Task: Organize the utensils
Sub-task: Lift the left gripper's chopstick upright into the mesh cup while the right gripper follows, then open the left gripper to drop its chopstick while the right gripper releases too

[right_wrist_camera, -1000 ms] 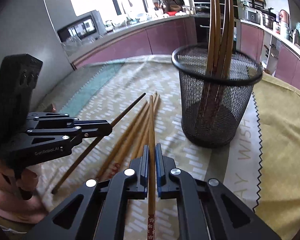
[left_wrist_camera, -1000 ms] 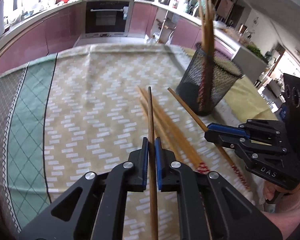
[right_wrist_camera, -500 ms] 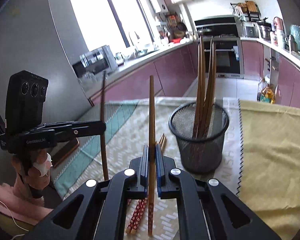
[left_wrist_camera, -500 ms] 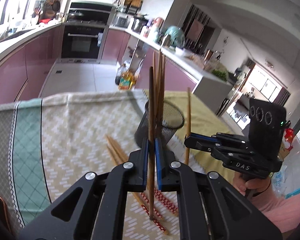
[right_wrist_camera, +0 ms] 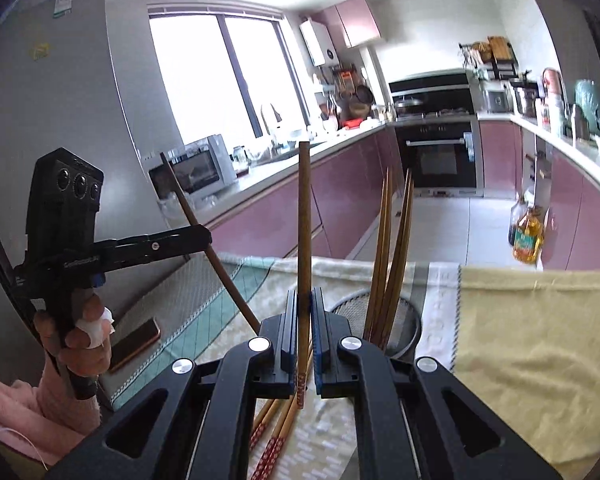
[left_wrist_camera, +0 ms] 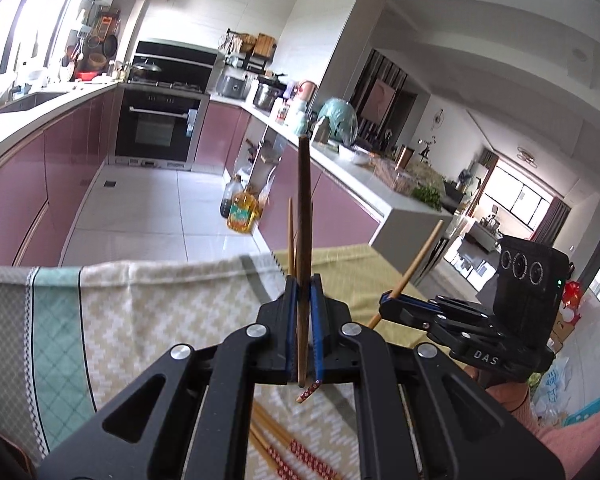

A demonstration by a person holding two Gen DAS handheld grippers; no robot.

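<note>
Upright between each gripper's closed jaws, one chopstick (left_wrist_camera: pixel 303 216).

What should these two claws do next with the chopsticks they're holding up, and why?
Probably carry both over the mesh cup and tip them in. Each gripper is shut on one chopstick: the left gripper on a dark chopstick, the right gripper on a lighter chopstick, both lifted off the cloth. The cup already holds several, and more lie loose below.
</note>
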